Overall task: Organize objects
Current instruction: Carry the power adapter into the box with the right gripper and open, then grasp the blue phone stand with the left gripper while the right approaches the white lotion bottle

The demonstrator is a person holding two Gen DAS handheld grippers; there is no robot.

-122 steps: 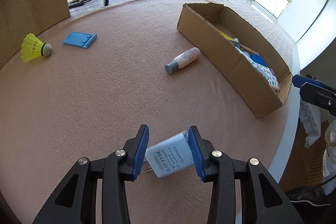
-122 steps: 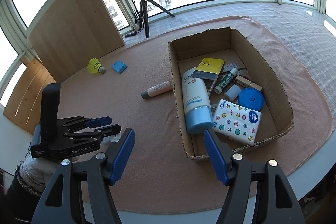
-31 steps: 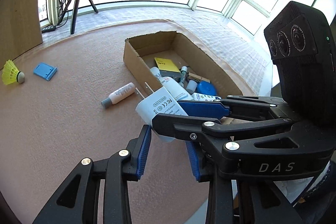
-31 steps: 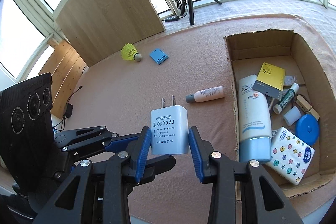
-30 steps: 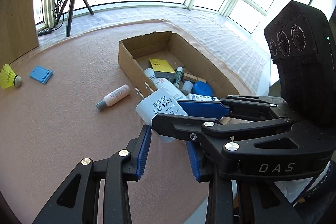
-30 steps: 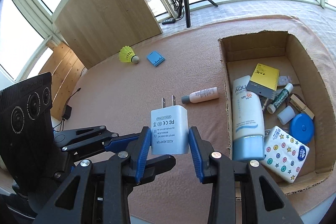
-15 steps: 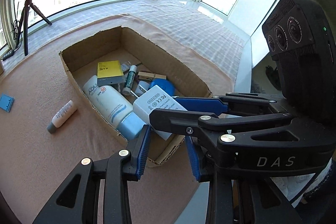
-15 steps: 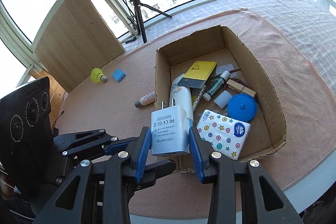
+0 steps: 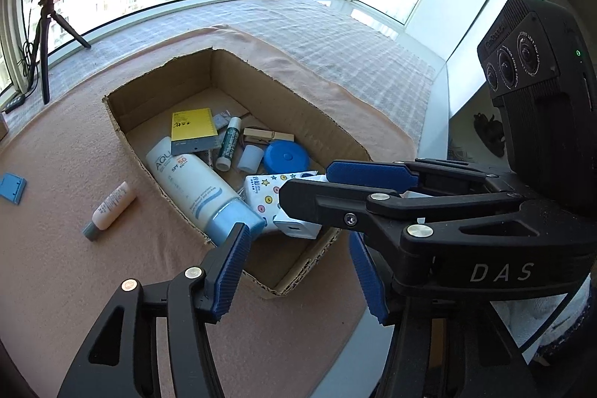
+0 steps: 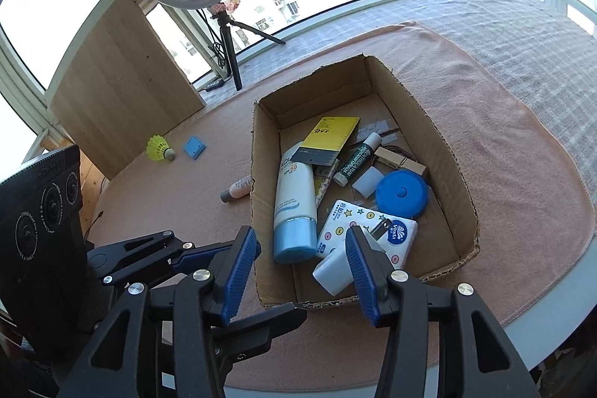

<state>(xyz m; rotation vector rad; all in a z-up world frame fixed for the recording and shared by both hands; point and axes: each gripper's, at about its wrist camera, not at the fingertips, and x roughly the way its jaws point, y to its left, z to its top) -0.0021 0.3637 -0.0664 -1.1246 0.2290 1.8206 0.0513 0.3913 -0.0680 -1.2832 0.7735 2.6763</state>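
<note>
Lying at lower centre of the right wrist view, the white adapter point(image 10: 332, 273) leans in the cardboard box point(image 10: 457, 152); both the left gripper point(image 9: 298, 271) and right gripper point(image 10: 302, 271) gape empty. Lowering either risks snagging the near rim.

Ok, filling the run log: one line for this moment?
phase: release | right claw: open | charger: in box | left claw: open
</note>
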